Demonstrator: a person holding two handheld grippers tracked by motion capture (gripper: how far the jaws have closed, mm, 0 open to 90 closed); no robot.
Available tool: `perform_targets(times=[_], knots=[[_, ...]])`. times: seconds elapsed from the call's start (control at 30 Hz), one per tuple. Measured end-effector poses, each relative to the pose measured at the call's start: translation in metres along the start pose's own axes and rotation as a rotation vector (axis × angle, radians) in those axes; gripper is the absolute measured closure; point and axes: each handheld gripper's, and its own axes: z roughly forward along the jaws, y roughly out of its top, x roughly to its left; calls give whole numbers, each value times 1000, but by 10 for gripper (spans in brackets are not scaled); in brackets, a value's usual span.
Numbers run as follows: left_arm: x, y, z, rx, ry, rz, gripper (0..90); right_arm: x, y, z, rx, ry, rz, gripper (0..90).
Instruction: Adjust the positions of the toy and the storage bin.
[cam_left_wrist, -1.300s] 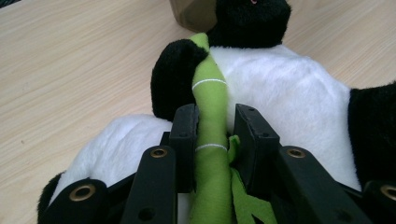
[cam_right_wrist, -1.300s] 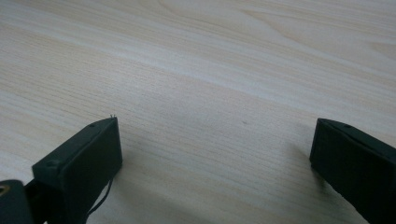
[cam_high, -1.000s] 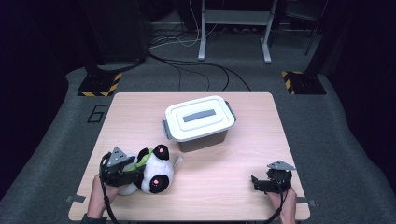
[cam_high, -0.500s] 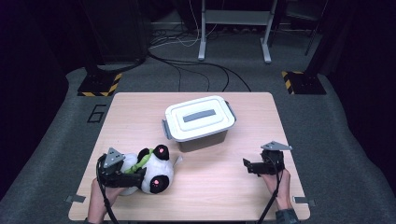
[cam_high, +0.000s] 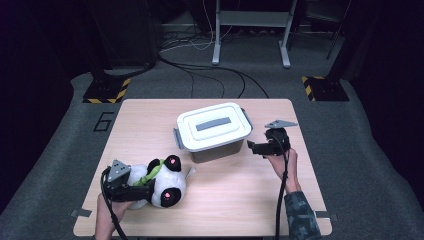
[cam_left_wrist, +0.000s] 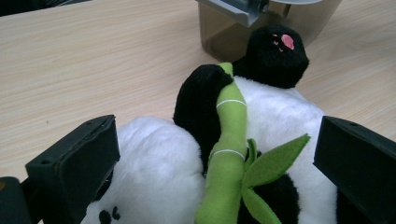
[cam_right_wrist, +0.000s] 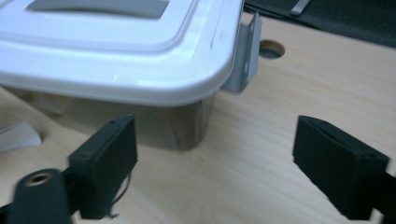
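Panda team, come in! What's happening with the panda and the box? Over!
Left gripper open around the panda. Right gripper open, jaws just closing a bit, empty, beside the box. Lid on, clip down.

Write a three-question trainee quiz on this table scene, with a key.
1. True or false: the white lid is on the translucent grey plastic storage box.
2. Which gripper has the black-and-white plush panda between its jaws: A left gripper, B right gripper?
3. Fill in: the panda carries a green felt ______ stalk.

Key
1. True; the grey side latch is down.
2. A; the jaws stand wide, pads not pressing.
3. Bamboo.
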Motion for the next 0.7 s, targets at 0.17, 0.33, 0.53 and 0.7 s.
perform_targets(times=[0.17, 0.33, 0.53, 0.7], knots=[[-3, 0, 2, 3, -5, 10, 0, -6, 24, 9, -12, -4, 15, 291], [-3, -1, 2, 4, -6, 11, 0, -12, 42, 20, -6, -4, 32, 401], [-2, -2, 4, 13, -13, 16, 0, -15, 57, 35, 27, 9, 32, 474], [-3, -2, 6, 22, -19, 20, 0, -12, 68, 50, 52, 17, 15, 532]])
